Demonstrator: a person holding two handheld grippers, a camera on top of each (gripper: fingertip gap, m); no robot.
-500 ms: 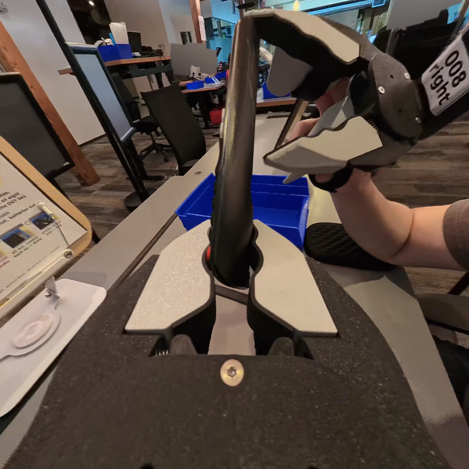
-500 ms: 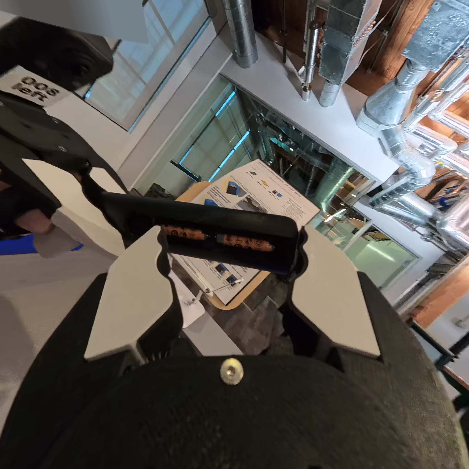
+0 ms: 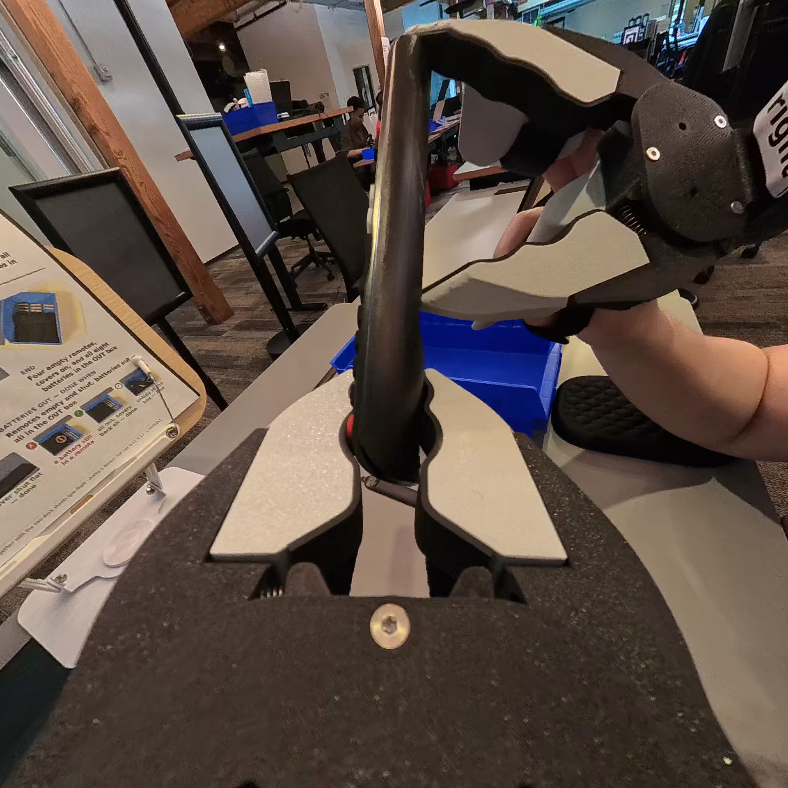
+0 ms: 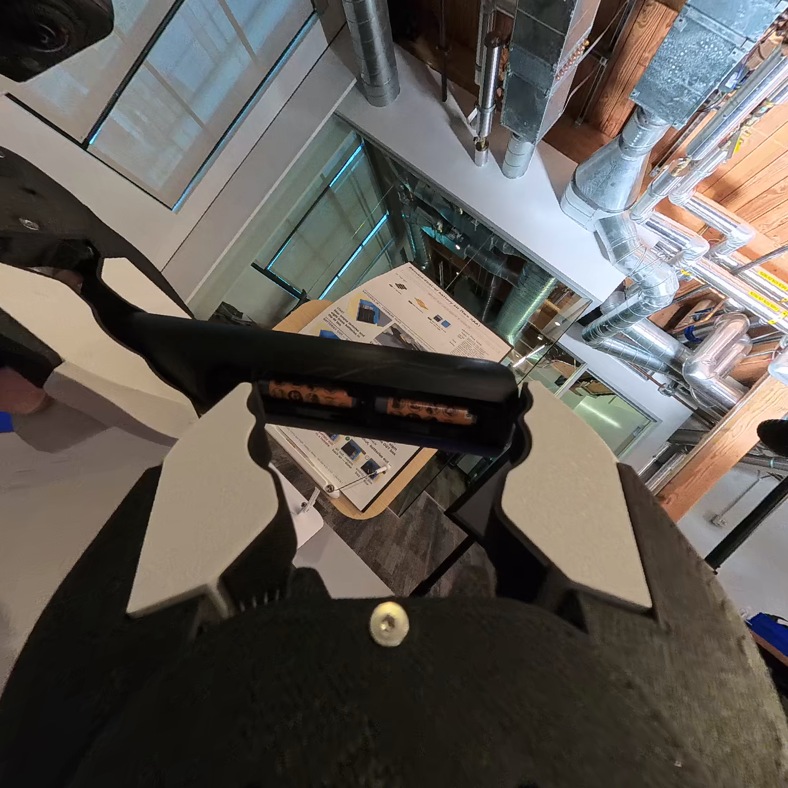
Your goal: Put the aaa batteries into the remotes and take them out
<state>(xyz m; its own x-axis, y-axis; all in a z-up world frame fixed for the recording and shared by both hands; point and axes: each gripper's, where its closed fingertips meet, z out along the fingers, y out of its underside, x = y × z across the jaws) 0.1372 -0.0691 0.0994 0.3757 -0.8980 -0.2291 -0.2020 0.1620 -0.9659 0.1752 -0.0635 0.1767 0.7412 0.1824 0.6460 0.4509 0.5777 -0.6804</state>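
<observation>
Printed sheet (image 3: 85, 383) on wooden board (image 3: 192, 383): headings, captions, small pictures, legible
White label (image 3: 774, 140) on right gripper (image 3: 426, 166): dark lettering, partly cut off by frame edge
Two orange batteries (image 4: 313, 394) in remote (image 4: 341, 362): fine print, unreadable
Yellow tags (image 4: 763, 283) on ceiling pipes (image 4: 703, 264): unreadable
</observation>
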